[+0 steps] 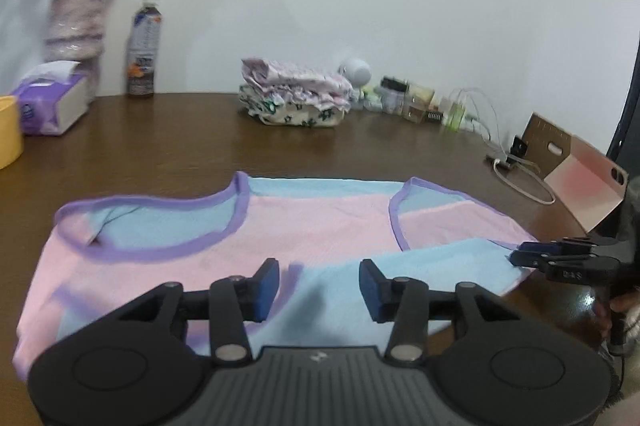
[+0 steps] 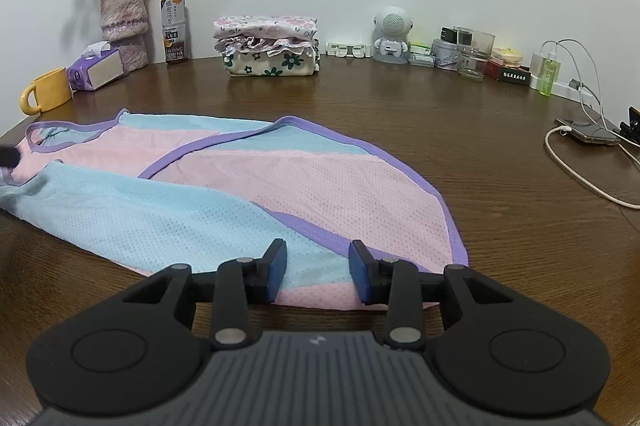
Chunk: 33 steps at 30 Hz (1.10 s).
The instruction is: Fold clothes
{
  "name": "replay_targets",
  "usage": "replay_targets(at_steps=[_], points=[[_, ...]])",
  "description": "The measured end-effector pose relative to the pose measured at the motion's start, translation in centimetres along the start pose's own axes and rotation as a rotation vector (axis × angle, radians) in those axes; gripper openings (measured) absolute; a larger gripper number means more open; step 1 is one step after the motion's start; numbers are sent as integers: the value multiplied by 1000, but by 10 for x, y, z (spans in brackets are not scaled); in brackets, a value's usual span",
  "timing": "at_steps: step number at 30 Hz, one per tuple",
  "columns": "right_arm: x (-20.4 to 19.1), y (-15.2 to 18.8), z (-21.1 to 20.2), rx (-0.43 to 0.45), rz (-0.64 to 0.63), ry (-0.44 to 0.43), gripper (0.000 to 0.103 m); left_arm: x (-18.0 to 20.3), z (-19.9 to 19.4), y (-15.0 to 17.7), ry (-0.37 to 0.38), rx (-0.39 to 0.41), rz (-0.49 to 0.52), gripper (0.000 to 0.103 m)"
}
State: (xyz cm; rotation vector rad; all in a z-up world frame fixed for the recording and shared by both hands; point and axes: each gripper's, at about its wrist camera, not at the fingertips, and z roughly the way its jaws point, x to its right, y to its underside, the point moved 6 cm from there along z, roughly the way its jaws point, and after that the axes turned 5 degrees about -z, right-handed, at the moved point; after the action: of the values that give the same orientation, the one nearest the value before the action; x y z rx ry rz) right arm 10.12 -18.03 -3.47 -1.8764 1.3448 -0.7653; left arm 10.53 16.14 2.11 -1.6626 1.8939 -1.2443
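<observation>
A pink and light-blue mesh top point(image 2: 280, 182) with purple trim lies spread on the brown wooden worktop point(image 2: 500, 162), with 1 blue panel folded across its near side. It takes up the near-left part of the worktop in the right wrist view and the near centre in the left wrist view point(image 1: 304, 226).

The left tool point(image 1: 319, 286) hovers over the near edge of the top with its 2 blue-padded fingers point(image 1: 267, 286) spread apart and nothing between them. The right tool point(image 2: 318, 272) sits at the top's near corner by the purple hem, its fingers point(image 2: 276, 276) also spread wide; the cloth lies below the gap and is not pinched. In the left wrist view the right tool point(image 1: 532, 253) shows side-on at the right edge of the top, its tips at the blue panel's edge.

At the back of the worktop, against the white wall, a stack of folded clothes point(image 2: 268, 44) stands well apart from the mesh top. Left of it are a tea bottle point(image 2: 174, 26), a vase of dried roses point(image 2: 122, 12), a purple tissue box point(image 2: 94, 68) and a yellow mug point(image 2: 46, 96). To the right of the stack stand a small white robot-shaped speaker point(image 2: 392, 34), several jars and glasses point(image 2: 472, 54), and a green bottle point(image 2: 549, 76). A phone point(image 2: 588, 134) on a white cable point(image 2: 592, 182) lies at the far right.
</observation>
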Motion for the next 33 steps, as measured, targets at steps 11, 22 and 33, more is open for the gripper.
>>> replay_targets(at_steps=[11, 22, 33], points=[[-1, 0, 0, -6, 2, 1, 36, -11, 21, -12, -62, -45, -40, 31], [0, -4, 2, -51, -10, -17, 36, -21, 26, -9, 149, -183, 299, 30], [-1, -7, 5, -101, -5, 0, 37, -19, 61, -9, 364, -230, 399, 23]])
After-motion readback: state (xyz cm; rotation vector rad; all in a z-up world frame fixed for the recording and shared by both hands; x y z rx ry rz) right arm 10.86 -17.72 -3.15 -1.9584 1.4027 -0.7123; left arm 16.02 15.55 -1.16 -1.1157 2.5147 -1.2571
